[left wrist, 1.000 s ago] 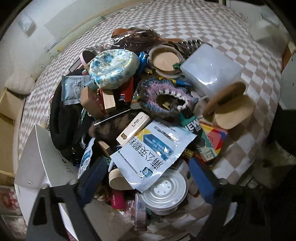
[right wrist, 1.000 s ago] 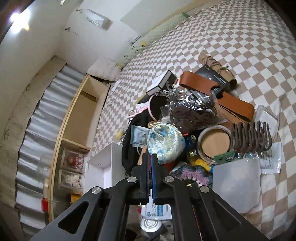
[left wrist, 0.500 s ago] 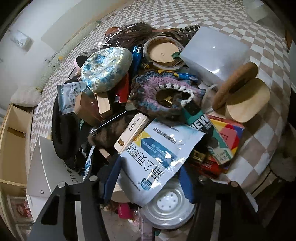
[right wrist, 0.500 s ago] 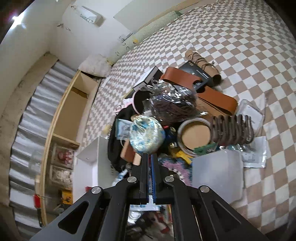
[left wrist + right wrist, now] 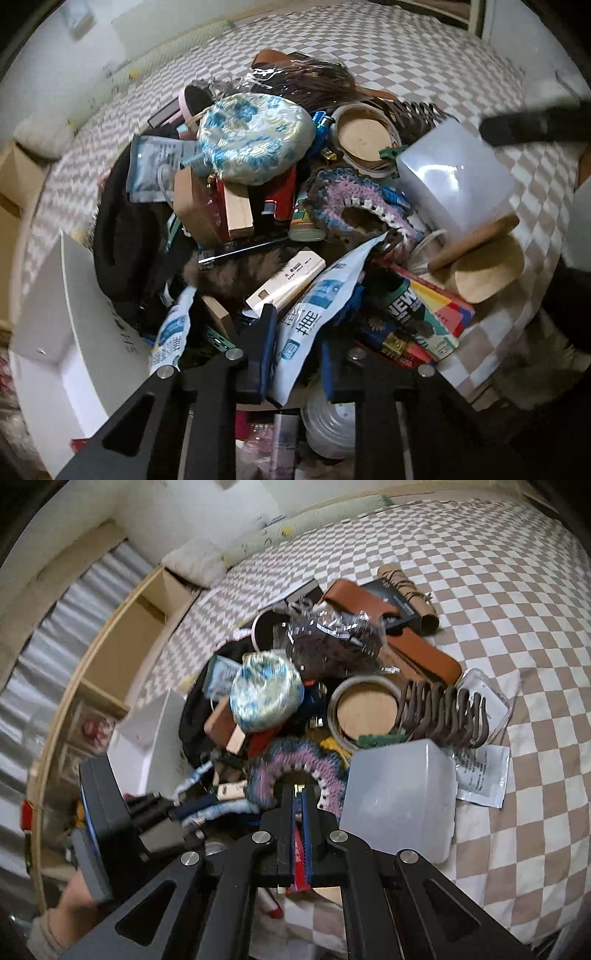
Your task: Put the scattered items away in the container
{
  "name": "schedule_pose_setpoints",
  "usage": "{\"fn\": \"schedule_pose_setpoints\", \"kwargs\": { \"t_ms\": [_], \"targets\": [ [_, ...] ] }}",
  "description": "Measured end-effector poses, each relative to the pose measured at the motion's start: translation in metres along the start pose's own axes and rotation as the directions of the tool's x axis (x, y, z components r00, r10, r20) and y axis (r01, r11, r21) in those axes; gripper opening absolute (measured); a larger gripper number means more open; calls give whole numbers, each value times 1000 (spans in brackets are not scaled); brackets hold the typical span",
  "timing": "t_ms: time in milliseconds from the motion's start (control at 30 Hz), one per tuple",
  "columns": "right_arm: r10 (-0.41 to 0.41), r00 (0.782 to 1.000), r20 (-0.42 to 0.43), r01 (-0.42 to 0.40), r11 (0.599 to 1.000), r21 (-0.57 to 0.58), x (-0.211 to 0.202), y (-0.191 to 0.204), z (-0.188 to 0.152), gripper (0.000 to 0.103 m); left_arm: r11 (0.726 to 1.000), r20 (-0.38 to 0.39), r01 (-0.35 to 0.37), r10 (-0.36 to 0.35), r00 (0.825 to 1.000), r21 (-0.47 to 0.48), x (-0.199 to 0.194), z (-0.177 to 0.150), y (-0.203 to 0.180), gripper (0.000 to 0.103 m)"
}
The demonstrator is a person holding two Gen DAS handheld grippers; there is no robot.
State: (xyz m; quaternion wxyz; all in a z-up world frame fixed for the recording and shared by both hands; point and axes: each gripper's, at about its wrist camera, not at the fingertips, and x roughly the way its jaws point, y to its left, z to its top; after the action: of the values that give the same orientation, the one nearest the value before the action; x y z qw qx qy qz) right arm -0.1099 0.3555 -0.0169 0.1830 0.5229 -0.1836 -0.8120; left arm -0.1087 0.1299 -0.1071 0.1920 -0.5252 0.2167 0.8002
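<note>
A heap of items lies on a checkered bed. My left gripper (image 5: pixel 297 347) is shut on a white and blue foil pouch (image 5: pixel 317 299), which is creased and lifted between the fingers. A white open box (image 5: pixel 66 332), the container, stands at the left of the heap; it also shows in the right wrist view (image 5: pixel 147 746). My right gripper (image 5: pixel 298 805) is shut and empty, above a purple crocheted ring (image 5: pixel 295 764) and beside a frosted plastic box (image 5: pixel 399 794). The left gripper body shows in the right wrist view at the lower left.
The heap holds a blue-patterned pouch (image 5: pixel 255 136), a tape roll (image 5: pixel 364 138), a crocheted ring (image 5: pixel 354 206), a frosted box (image 5: pixel 454 181), a wooden scoop (image 5: pixel 484 266), a cream carton (image 5: pixel 286 280) and a black bag (image 5: pixel 125 243). A wooden shelf (image 5: pixel 122 635) runs along the bed's left.
My left gripper has closed on the white and blue pouch and lifted it, so it folds. My right gripper has dropped lower over the crocheted ring, still shut.
</note>
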Motion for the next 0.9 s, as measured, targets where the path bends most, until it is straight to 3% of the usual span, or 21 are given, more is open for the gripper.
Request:
{"fn": "schedule_pose_setpoints", "kwargs": {
  "t_ms": [133,167,200,267,467,533,600,900],
  "targets": [
    [-9,1000,-21,9,1000,7,10,3,-1,6,1000,13,-1,1,1000,24,0,-3,-11,20],
    [-20,1000,-19,21,1000,10,12,4,-1,18,999,14,-6,5,1000,36,1,-3,-13,20],
    [-31,999,-13,31,999,12,13,6,-1,46,999,13,-8,8,1000,45,2,-3,-15,20],
    [-57,998,23,57,998,10,10,10,0,80,999,11,-8,7,1000,49,5,-2,-19,19],
    [-77,997,-10,75,990,-119,11,32,-3,79,992,50,99,-96,994,-73,-8,6,1,11],
    [-85,996,-29,79,983,-165,15,38,-10,70,986,61,124,-118,991,-108,-13,6,9,11],
    [-90,995,-50,79,978,-194,19,43,-18,64,983,72,130,-121,990,-131,-17,6,16,9],
    [-70,987,-145,11,927,-375,30,77,-79,57,969,122,139,-115,986,-203,-36,-7,35,9]
  ]
}}
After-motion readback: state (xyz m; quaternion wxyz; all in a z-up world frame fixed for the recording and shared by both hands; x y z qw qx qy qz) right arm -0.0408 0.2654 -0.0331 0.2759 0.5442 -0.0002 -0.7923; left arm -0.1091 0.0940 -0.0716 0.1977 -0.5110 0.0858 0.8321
